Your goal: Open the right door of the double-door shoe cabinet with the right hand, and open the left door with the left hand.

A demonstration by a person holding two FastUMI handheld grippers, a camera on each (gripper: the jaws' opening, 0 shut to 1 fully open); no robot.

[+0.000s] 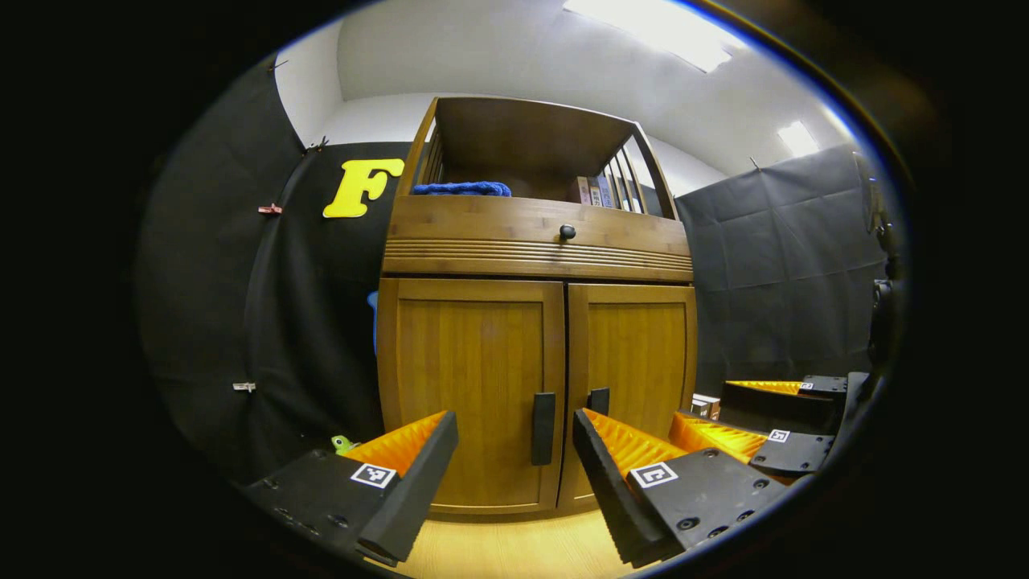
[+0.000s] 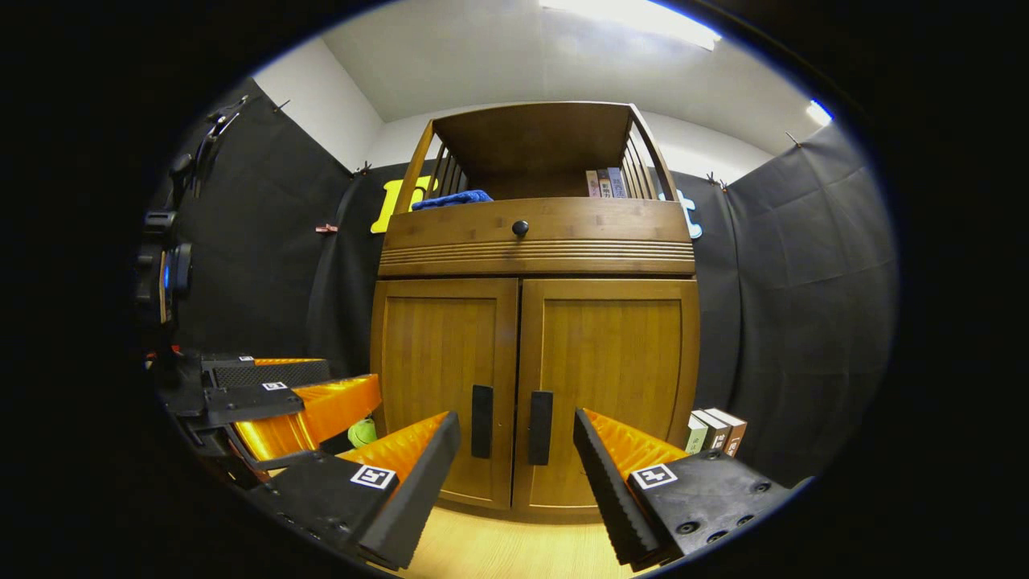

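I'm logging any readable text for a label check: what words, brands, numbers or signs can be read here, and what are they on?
No text on any object can be read.
Books on the cabinet's top shelf: spine print too small and blurred.
Boxes on the floor right of the cabinet: small labels, unreadable.
Square marker tags on the right gripper and left gripper: black-and-white patterns, not words.
Cabinet doors and drawer: no writing.

I see the cabinet (image 2: pixel 534 322) on the floor (image 2: pixel 514 551) against the wall. Left door (image 2: pixel 442 394) and right door (image 2: pixel 607 394) sit below the drawer (image 2: pixel 534 233). Towel (image 2: pixel 452 198) at the shelf's left end, books (image 2: pixel 604 182) at its right; boxes (image 2: pixel 715 432) on the floor right of the cabinet.
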